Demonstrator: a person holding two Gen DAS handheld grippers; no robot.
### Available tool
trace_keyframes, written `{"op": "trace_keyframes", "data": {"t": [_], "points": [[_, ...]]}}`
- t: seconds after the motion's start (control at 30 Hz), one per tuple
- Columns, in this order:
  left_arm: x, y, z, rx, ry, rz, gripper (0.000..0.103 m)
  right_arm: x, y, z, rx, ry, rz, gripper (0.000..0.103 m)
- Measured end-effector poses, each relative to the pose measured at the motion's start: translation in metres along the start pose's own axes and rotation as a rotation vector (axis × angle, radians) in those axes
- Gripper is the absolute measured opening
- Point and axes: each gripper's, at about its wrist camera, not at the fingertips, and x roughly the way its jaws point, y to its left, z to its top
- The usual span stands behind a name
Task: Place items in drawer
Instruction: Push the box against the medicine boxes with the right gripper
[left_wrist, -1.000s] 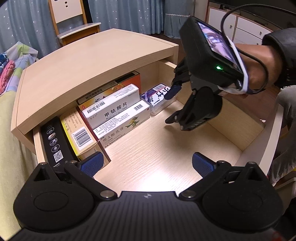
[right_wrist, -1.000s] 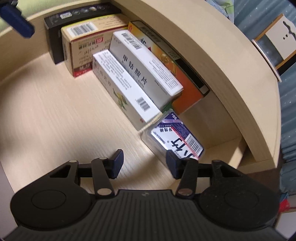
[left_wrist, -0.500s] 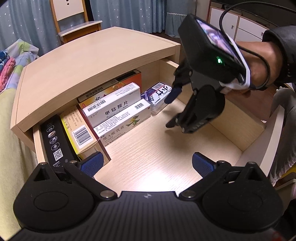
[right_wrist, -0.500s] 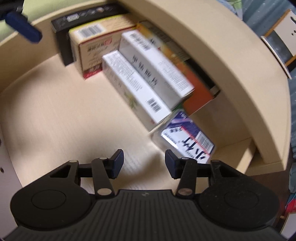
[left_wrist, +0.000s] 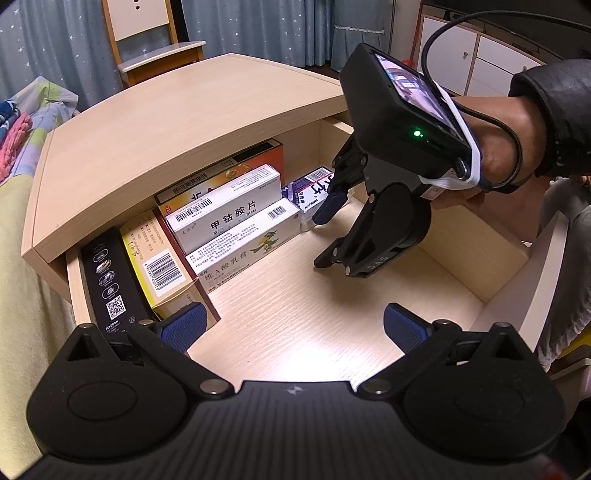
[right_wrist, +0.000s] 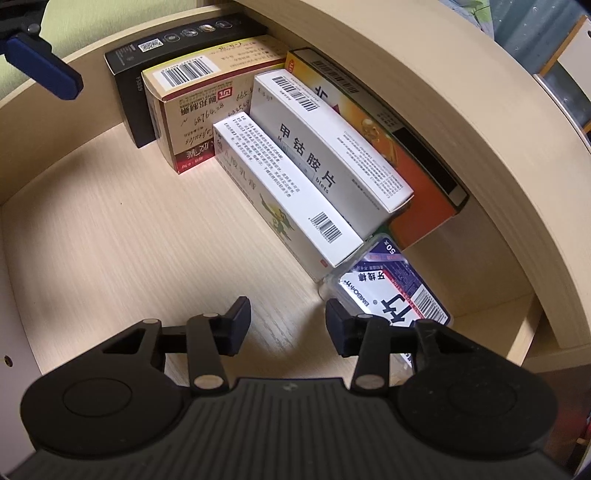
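The wooden drawer stands pulled out, its bare floor pale. Several medicine boxes line its back: a black box, a yellow box, two white boxes and an orange box. A clear floss-pick box lies at the row's right end. My right gripper hovers open just left of that box, nothing between its fingers; the left wrist view shows it above the drawer floor. My left gripper is open and empty over the drawer's front.
The cabinet top overhangs the back of the drawer and the boxes. A hand and dark sleeve hold the right gripper. A chair, curtains and a white cabinet stand behind; bedding lies at the left.
The right gripper has drawn back a little from the floss-pick box, which stays lying in the drawer. Both grippers remain open.
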Motion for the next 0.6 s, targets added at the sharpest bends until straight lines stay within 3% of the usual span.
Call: {"op": "trace_keyframes", "data": {"t": [0.2,0.33,0.57,0.6], "points": [[0.0,0.001,-0.001,-0.006,0.002,0.0,0.102,-0.011,0.002,0.001,-0.016,-0.022,-0.037,0.045],[0.001,0.001,0.0,-0.003,0.009,0.002,0.102,-0.015,-0.007,-0.004,-0.031,-0.041,-0.081,0.057],[0.0,-0.001,-0.001,0.007,0.003,0.011,0.102,-0.01,-0.021,0.004,-0.143,0.011,-0.171,0.066],[-0.001,-0.001,-0.001,0.005,0.002,0.008,0.102,-0.006,-0.023,0.006,-0.154,0.023,-0.168,0.063]]}}
